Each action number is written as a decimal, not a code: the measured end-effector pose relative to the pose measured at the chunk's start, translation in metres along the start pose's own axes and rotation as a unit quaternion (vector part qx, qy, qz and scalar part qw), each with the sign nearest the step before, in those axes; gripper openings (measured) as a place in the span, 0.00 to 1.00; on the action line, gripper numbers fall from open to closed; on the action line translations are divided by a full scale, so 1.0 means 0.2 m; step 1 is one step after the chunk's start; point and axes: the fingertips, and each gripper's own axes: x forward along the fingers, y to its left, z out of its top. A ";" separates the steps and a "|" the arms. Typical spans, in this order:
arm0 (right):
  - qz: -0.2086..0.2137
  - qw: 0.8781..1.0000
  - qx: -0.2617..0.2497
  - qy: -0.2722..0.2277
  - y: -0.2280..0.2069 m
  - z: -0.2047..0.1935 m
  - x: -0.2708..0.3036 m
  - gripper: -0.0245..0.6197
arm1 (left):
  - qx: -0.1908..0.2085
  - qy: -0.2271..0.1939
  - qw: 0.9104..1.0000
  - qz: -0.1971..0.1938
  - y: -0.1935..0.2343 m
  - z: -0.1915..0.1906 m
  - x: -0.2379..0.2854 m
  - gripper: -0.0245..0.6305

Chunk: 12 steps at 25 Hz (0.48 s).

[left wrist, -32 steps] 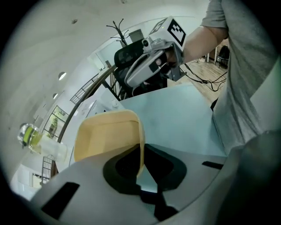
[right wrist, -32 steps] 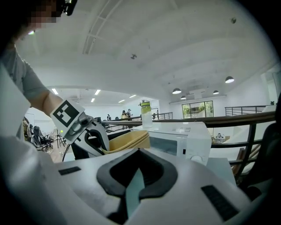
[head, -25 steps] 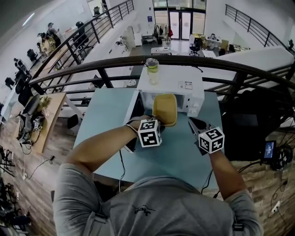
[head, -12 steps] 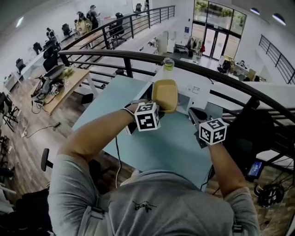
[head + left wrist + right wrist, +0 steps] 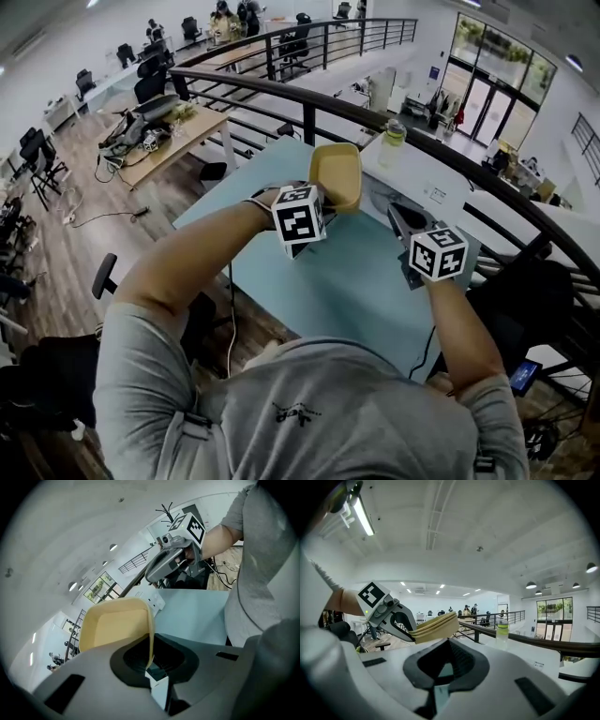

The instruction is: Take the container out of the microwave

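Left gripper (image 5: 322, 206) pinches one wall of the tilted container (image 5: 337, 176), upper centre. Right gripper (image 5: 401, 217) is empty, its fingers pressed together. The one-edge hold could slip, dropping it onto the counter (image 5: 309, 281).

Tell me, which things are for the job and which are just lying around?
For the job: yellow container, left gripper clamped on its rim, white microwave.
Just lying about: bottle on the microwave, black railing, wooden desk downstairs.
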 end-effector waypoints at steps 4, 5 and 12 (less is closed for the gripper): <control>0.025 1.000 -0.011 -0.001 0.14 0.09 0.24 0.06 | -0.016 0.011 1.000 0.008 0.10 -0.21 -0.09 0.09; 0.031 0.999 -0.013 -0.002 0.18 0.11 0.30 0.06 | -0.021 0.014 1.000 0.011 0.13 -0.27 -0.11 0.09; 0.070 0.997 -0.010 -0.010 0.48 0.26 0.73 0.06 | -0.048 0.040 0.998 0.015 0.28 -0.69 -0.26 0.09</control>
